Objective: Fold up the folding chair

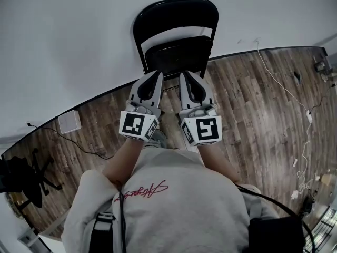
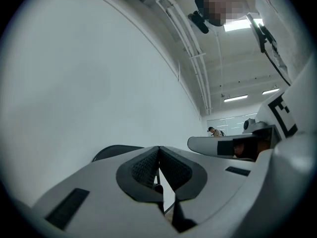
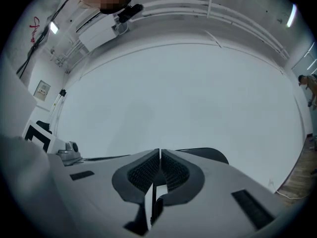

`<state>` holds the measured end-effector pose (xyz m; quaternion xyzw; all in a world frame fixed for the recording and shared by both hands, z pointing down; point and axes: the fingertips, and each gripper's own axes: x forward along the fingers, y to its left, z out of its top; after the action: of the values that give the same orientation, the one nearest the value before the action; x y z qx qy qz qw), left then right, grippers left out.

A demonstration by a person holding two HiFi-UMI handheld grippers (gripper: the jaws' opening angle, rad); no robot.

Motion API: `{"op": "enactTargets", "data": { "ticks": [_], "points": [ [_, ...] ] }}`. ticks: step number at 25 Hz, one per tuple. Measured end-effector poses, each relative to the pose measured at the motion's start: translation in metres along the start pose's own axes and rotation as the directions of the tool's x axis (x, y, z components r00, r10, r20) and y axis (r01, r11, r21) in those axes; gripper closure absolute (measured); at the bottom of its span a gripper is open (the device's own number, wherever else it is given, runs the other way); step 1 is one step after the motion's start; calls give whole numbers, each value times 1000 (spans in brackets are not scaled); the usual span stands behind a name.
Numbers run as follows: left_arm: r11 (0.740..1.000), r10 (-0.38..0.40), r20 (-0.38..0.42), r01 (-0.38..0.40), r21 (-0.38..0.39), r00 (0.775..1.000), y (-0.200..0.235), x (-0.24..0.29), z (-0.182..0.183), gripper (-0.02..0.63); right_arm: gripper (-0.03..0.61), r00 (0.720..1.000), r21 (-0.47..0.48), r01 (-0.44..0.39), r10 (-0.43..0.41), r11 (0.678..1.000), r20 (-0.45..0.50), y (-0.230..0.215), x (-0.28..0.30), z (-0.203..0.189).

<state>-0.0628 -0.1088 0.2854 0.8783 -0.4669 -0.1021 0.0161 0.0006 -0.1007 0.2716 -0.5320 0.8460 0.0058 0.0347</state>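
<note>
The black folding chair (image 1: 176, 30) stands against the white wall, its seat (image 1: 179, 54) tipped up steeply toward the backrest. Both grippers are held up side by side in front of it and touch nothing. My left gripper (image 1: 157, 76) is shut with nothing between its pads. My right gripper (image 1: 185, 76) is likewise shut and empty. In the left gripper view the closed tips (image 2: 158, 148) point at the wall, with the chair's dark back (image 2: 111, 151) just behind them. The right gripper view shows its closed tips (image 3: 160, 151) before the chair's curved top (image 3: 210, 155).
A wood floor (image 1: 247, 104) meets the white wall (image 1: 63, 46). On the floor lie a small white box (image 1: 69, 122) at the left and a white cable (image 1: 284, 91) at the right. A black office-chair base (image 1: 26, 178) stands at the far left.
</note>
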Motion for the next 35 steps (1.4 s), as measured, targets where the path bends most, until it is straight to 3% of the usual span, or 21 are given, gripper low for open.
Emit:
{"op": "enactTargets", "data": {
  "ticks": [4,16,35],
  "points": [
    [1000,-13,17,13,6,1000,-19,-11,8,598,555,1000,29,-18,18,999,-10,6,-23,-2],
    [998,-67,30,67,6,997,-55,-24,21,598,561,1000,-18,-5,4,1000,-5,7,-56,10],
    [998,-53,39,54,-13,998,-48,-23,26,598,561,1000,-5,-16,16,1000,8,11,-50,11]
  ]
}}
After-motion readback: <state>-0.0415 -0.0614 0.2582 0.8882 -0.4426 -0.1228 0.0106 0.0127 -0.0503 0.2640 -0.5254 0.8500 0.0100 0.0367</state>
